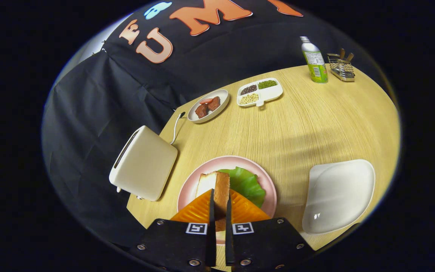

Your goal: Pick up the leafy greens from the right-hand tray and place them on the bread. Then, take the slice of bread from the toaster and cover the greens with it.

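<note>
My gripper (220,196) is shut on a slice of bread (217,185), which stands on edge between the orange fingers (196,211), brown crust toward me and pale face turned left. It hangs just over the pink plate (268,189). The leafy greens (246,183) lie on that plate, right of the held slice and just beyond the right finger. I cannot see what is under the greens. The cream toaster (144,166) stands left of the plate at the table's edge, its slot dark. The white right-hand tray (338,194) sits right of the plate with nothing in it.
Beyond the plate are a small oval dish with meat pieces (208,105) and a divided white dish of beans (259,92). A green bottle (315,62) and a wire rack (341,68) stand at the far right. The toaster's cord (176,126) runs toward the oval dish.
</note>
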A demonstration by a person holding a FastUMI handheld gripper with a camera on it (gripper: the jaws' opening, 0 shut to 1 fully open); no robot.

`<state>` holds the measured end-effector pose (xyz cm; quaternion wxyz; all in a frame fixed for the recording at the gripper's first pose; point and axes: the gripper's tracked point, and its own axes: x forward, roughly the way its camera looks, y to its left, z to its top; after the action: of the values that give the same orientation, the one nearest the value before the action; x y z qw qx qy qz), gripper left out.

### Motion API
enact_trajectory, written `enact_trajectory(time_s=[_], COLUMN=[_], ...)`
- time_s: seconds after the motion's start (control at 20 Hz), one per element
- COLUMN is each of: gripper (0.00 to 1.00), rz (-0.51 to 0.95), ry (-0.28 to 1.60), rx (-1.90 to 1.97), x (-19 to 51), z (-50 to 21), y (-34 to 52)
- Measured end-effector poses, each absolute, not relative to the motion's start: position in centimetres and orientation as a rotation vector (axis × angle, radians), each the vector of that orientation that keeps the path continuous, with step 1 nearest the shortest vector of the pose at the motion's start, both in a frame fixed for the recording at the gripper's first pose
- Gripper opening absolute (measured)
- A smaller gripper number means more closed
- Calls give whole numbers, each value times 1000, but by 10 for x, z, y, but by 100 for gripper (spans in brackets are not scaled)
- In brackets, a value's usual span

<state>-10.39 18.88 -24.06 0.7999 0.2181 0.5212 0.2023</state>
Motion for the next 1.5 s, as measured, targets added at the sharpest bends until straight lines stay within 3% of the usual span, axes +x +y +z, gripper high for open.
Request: enact_trajectory(time_s=[0.2, 0.55, 1.25, 1.5], gripper=[15, 44, 79, 85], rz=[423, 355, 243, 177], ry=[1095, 959, 360, 185], rx=[421, 267, 103, 84], x=[-105, -88, -25, -20], z=[-245, -241, -112, -74], y=[181, 159, 118, 104])
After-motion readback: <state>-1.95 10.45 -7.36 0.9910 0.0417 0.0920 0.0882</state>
